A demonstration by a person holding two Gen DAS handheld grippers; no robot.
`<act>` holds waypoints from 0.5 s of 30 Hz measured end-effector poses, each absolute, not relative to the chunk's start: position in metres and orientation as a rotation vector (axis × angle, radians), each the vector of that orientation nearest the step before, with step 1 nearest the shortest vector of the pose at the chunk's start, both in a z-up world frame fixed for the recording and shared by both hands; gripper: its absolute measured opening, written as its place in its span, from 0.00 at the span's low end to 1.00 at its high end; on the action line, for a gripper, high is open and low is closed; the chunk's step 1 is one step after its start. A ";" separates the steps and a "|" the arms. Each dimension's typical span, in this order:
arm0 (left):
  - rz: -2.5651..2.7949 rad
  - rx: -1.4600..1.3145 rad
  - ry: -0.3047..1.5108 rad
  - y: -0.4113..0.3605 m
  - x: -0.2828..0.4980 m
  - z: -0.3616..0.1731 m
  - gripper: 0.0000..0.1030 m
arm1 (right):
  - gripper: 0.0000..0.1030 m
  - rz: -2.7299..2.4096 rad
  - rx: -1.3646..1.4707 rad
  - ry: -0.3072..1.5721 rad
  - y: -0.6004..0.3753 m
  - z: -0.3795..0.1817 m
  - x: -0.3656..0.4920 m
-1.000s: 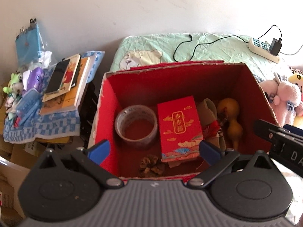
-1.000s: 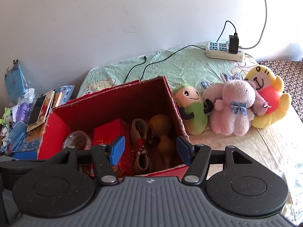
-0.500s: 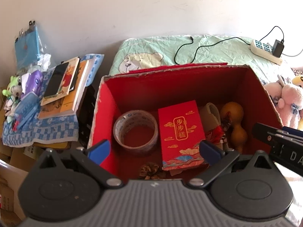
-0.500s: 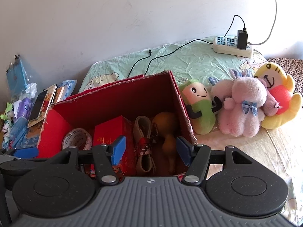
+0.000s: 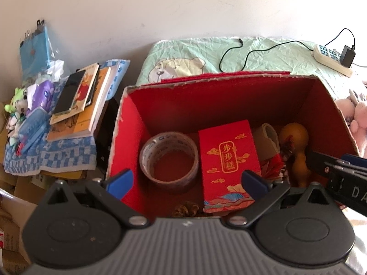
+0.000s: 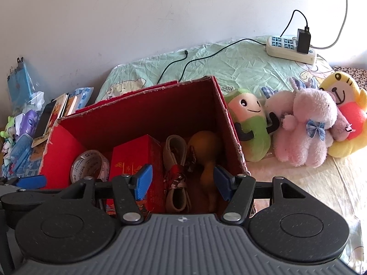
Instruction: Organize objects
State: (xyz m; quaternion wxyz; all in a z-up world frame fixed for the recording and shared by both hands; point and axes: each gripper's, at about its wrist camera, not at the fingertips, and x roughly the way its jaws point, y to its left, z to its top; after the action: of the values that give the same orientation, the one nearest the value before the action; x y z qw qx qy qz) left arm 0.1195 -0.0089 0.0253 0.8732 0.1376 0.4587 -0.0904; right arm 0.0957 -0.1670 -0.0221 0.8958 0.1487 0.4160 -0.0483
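Note:
An open red cardboard box (image 5: 128,123) (image 6: 229,123) holds a roll of clear tape (image 5: 168,158) (image 6: 89,167), a red gift packet with gold print (image 5: 228,162) (image 6: 135,158), a beige strap (image 5: 267,139) (image 6: 176,174), a yellow gourd (image 5: 298,153) (image 6: 206,158) and a pine cone (image 5: 187,208). My left gripper (image 5: 187,182) is open and empty above the box's near edge. My right gripper (image 6: 182,181) is open and empty over the box's right half; it also shows in the left wrist view (image 5: 339,174).
Plush toys lie right of the box: a green one (image 6: 251,123), a pink rabbit (image 6: 307,126) and a yellow one (image 6: 344,112). A power strip (image 6: 290,49) and cable lie on the green sheet behind. Books and a phone (image 5: 78,100) are stacked at left.
Both grippers have drawn back and risen slightly, so the box sits lower and further in view. Both stay open and empty.

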 end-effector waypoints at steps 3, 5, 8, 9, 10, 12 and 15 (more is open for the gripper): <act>-0.190 0.296 0.967 -0.010 0.120 0.022 0.98 | 0.61 -0.102 0.310 0.867 -0.168 -0.024 0.097; -0.189 0.297 0.976 -0.011 0.121 0.020 0.98 | 0.61 -0.101 0.312 0.871 -0.169 -0.025 0.098; -0.187 0.298 0.986 -0.012 0.122 0.018 0.98 | 0.61 -0.099 0.311 0.875 -0.170 -0.026 0.099; -0.186 0.299 0.987 -0.012 0.121 0.018 0.98 | 0.61 -0.099 0.312 0.875 -0.170 -0.026 0.099; -0.186 0.298 0.987 -0.012 0.122 0.018 0.98 | 0.61 -0.098 0.313 0.876 -0.170 -0.026 0.099; -0.189 0.286 0.993 -0.011 0.122 0.017 0.98 | 0.61 -0.098 0.312 0.876 -0.170 -0.026 0.099; -0.191 0.272 0.997 -0.009 0.123 0.017 0.98 | 0.61 -0.098 0.309 0.877 -0.170 -0.027 0.099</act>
State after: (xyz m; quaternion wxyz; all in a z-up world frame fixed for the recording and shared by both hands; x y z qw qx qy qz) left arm 0.1231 -0.0094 0.0172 0.8651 0.1300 0.4757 -0.0914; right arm 0.0987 -0.1699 -0.0267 0.8927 0.1487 0.4228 -0.0473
